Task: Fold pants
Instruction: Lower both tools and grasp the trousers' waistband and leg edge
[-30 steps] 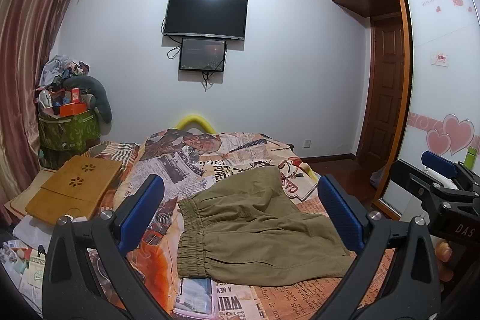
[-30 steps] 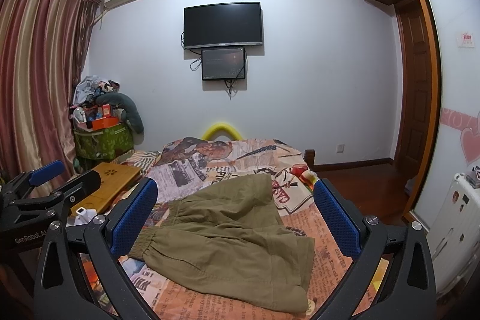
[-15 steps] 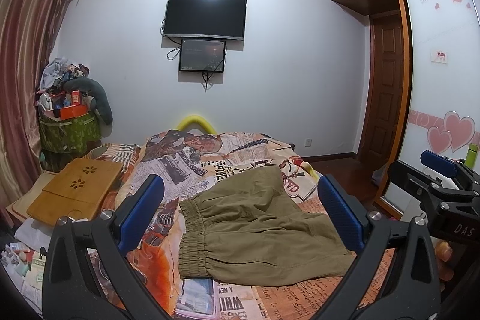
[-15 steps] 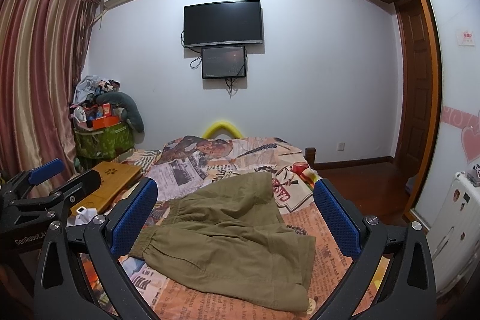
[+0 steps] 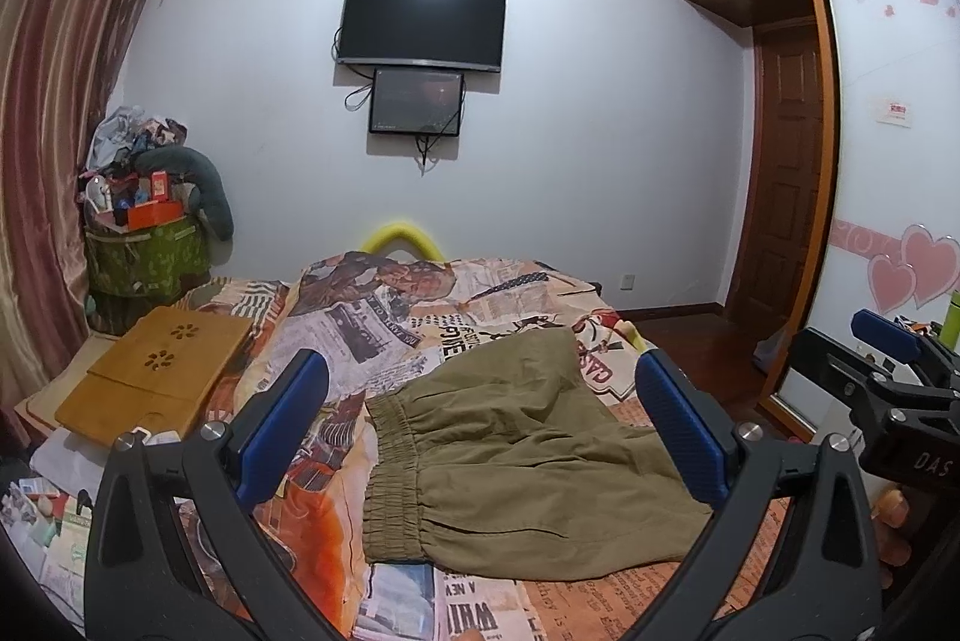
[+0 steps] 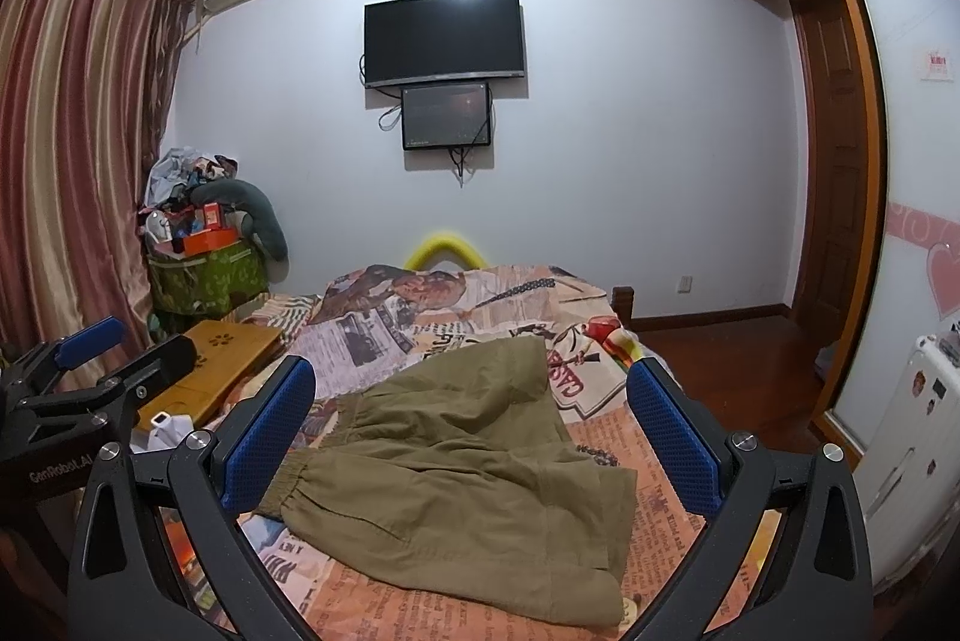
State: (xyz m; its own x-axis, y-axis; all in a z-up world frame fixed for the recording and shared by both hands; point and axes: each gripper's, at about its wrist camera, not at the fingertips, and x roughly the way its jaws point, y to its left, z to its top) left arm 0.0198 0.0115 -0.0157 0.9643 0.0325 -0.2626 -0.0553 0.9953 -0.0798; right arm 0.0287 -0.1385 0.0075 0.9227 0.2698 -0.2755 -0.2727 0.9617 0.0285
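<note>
Left wrist view, left to right. Wooden lap tray [image 5: 156, 377] at 9 o'clock, on the bed's left edge. Left hand-held gripper [image 5: 480, 425] held above the bed [image 5: 384, 317], its blue pads wide apart, nothing between them. Khaki pants [image 5: 516, 467] lie on the printed bedspread at centre, elastic waistband toward 9 o'clock, legs running toward 3 o'clock, one leg laid toward 12 o'clock. Right hand-held gripper [image 5: 888, 359] visible at 3 o'clock, clear of the cloth.

Right wrist view: left hand-held gripper [image 6: 102, 359] at 9 o'clock. Right hand-held gripper [image 6: 471, 431] pads apart, empty. Pants [image 6: 468, 467] below centre, not touched by either.
</note>
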